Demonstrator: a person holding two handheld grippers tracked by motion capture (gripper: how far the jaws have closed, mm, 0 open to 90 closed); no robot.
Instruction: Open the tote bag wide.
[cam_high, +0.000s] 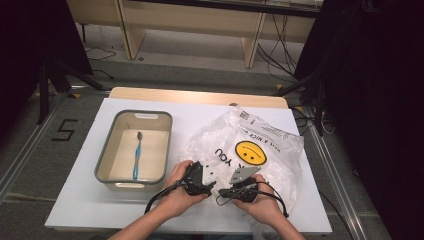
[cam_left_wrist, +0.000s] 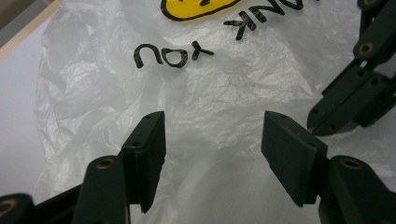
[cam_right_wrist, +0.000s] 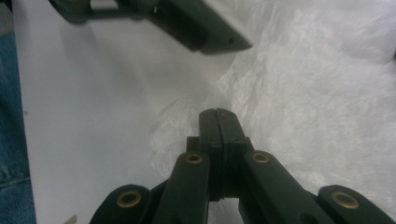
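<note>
On the table (cam_high: 75, 200), bag (cam_high: 250, 150) mouth nearward.

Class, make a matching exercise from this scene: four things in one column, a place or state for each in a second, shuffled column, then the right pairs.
Things:
1. toothbrush
2. plastic bag
3. left tongs
4. right tongs

Places or states:
A. jaws wide apart over the bag
B. lies inside the grey-rimmed tub
C. jaws pressed together at the bag's edge
D. spread on the white table, smiley face up

Pairs: 1-B, 2-D, 3-A, 4-C
</note>
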